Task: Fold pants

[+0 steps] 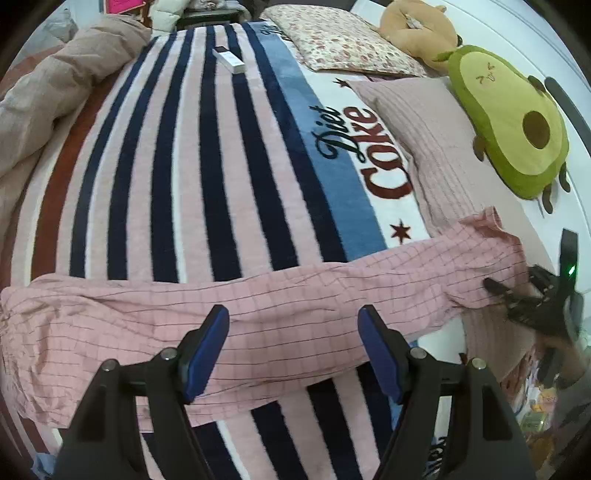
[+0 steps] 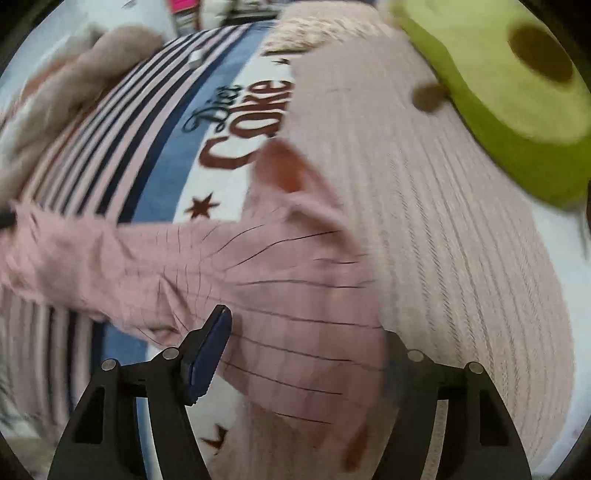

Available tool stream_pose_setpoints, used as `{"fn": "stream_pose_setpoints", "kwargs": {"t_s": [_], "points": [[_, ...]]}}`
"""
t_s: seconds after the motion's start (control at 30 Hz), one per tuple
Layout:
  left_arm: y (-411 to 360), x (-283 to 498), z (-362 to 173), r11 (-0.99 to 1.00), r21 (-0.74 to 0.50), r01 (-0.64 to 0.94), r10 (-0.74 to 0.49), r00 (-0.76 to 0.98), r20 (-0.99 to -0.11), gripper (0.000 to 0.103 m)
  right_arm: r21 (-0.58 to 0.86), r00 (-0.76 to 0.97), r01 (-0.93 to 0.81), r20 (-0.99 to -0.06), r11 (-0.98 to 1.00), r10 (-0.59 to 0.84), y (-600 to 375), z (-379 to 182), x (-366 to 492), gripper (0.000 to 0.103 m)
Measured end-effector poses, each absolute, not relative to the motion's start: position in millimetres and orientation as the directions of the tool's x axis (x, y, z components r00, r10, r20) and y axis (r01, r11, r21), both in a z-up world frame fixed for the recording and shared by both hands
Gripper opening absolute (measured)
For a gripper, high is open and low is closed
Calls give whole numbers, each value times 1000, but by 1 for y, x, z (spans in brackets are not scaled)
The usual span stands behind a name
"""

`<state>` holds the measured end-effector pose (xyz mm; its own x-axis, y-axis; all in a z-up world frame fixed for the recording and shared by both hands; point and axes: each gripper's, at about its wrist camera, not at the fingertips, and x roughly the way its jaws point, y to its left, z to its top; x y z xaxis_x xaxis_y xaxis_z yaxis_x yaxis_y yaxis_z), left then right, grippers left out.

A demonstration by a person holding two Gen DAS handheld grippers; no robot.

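Observation:
Pink checked pants (image 1: 229, 314) lie stretched left to right across the striped blanket (image 1: 192, 177). My left gripper (image 1: 293, 350) is open, its blue pads (image 1: 207, 350) just above the middle of the pants, holding nothing. My right gripper (image 1: 517, 291) shows at the right end of the pants, its dark fingers touching the cloth. In the right wrist view the jaws are wide apart (image 2: 303, 354); the pants (image 2: 288, 295) drape between them and cover the right finger. The left pad (image 2: 210, 354) is bare. That view is blurred.
A ribbed pink pillow (image 1: 436, 147) lies under the pants' right end. A green avocado plush (image 1: 513, 118), an orange plush (image 1: 417, 29) and a floral pillow (image 1: 340, 40) sit beyond it. A beige duvet (image 1: 55, 85) is bunched at left. A white box (image 1: 229, 59) lies far back.

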<state>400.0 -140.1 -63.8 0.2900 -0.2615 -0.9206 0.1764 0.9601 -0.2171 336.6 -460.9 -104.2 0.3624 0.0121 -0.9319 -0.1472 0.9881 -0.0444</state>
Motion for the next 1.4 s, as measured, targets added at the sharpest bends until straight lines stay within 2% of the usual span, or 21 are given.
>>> {"fn": "stream_pose_setpoints", "kwargs": {"t_s": [0.07, 0.13, 0.17, 0.4, 0.73, 0.97, 1.4], "points": [[-147, 400, -61, 957, -211, 199, -261, 279, -924, 68, -73, 378, -170, -926, 983, -3, -450, -110, 331, 45], [-155, 401, -57, 956, -186, 228, -247, 277, -929, 68, -78, 394, -173, -919, 982, -4, -444, -114, 331, 16], [-158, 401, -55, 955, -174, 238, -239, 278, -930, 68, -61, 390, -171, -921, 983, 11, -442, -116, 332, 10], [-162, 406, -40, 960, -141, 242, -217, 325, -920, 68, 63, 420, -116, -901, 991, 106, -444, -106, 317, 7], [-141, 399, -25, 971, -119, 205, -186, 349, -919, 68, 182, 446, -129, -868, 975, 220, -409, -81, 315, 7], [-106, 391, -15, 978, -113, 173, -173, 382, -908, 68, 224, 459, -171, -843, 959, 279, -367, -62, 322, 7], [-16, 376, -19, 985, -152, 79, -171, 429, -887, 68, 323, 382, -197, -844, 926, 376, -301, -69, 352, 7]]}}
